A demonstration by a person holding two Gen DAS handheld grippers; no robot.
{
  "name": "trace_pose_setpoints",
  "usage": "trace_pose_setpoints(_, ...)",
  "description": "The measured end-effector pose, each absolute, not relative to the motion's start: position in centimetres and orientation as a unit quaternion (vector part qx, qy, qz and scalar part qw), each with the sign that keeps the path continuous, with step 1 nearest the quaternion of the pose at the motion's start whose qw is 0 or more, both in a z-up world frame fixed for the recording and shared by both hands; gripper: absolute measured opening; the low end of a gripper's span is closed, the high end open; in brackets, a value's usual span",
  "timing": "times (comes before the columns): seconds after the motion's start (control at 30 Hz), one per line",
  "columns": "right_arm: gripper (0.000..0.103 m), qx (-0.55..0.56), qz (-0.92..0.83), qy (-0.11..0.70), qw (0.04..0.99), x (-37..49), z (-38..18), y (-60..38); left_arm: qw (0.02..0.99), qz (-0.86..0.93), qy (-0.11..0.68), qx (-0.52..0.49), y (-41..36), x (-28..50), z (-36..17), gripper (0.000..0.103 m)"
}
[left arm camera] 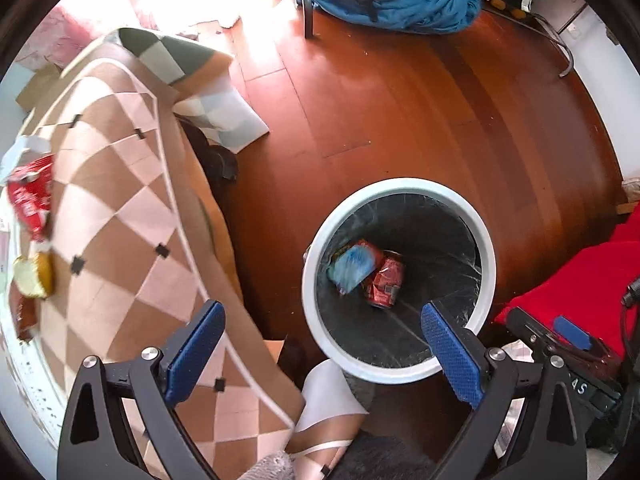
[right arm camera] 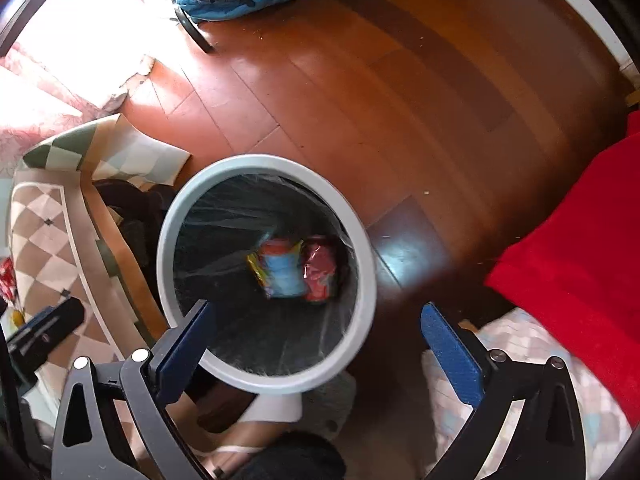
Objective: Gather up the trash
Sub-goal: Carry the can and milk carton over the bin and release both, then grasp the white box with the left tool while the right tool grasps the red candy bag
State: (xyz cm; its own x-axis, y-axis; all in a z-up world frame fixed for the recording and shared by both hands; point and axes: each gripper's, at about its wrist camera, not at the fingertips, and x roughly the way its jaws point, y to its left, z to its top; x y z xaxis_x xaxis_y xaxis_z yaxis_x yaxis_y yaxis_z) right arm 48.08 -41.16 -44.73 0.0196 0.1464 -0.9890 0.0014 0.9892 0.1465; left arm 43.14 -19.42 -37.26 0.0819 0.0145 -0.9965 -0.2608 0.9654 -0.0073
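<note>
1. The left gripper (left arm camera: 322,354) points straight down with its jaws spread wide and nothing between the blue pads; it hangs over the near rim of the trash bin (left arm camera: 316,240).
2. The right gripper (right arm camera: 316,346) is also wide apart and empty, hanging above the same bin, whose near rim passes between its fingers in the right wrist view.
3. Inside the bin, which has a clear liner, lie two pieces of trash side by side on the bottom: a crushed red can (left arm camera: 386,282) and a blue-and-red snack wrapper (left arm camera: 352,266). I judge this part of the collecting done.
4. The bin stands on the wooden floor (left arm camera: 400,100), just beside the worktop's edge, where a checked tablecloth (left arm camera: 120,200) hangs down.
5. Still left, as far as the left wrist view shows: near the far left edge of the worktop sit a red wrapper (left arm camera: 30,196) and a yellowish, bread-like scrap (left arm camera: 34,276), with a brown item below it that is too blurred to name.
6. So the task looks partly done; both grippers are free for the worktop litter.
</note>
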Motion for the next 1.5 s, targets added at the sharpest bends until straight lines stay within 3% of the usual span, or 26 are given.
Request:
trace_pose_setpoints(0.47, 0.103, 0.025, 0.069, 0.669, 0.740, 42.8, -37.4, -40.3, 0.755, 0.095, 0.647, -0.052, -21.0, 38.5, -31.5, 0.100)
trace_pose_setpoints(1.03, 0.103, 0.039, 0.094, 0.592, 0.799, 36.3, -24.2, -40.0, 0.814, 0.100, 0.569, -0.067, -19.9, 31.9, -21.7, 0.100)
trace_pose_setpoints(1.3, 0.103, 0.105, 0.129, 0.561, 0.811, 33.8, -18.6, -37.4, 0.836, 0.149, 0.522, -0.081, -13.2, 27.8, -17.1, 0.100)
trace_pose_setpoints(1.5, 0.103, 0.076, 0.199, 0.578, 0.788, 34.1, -19.1, -27.0, 0.815, 0.240, 0.525, -0.051, -2.8, 25.1, -18.5, 0.100)
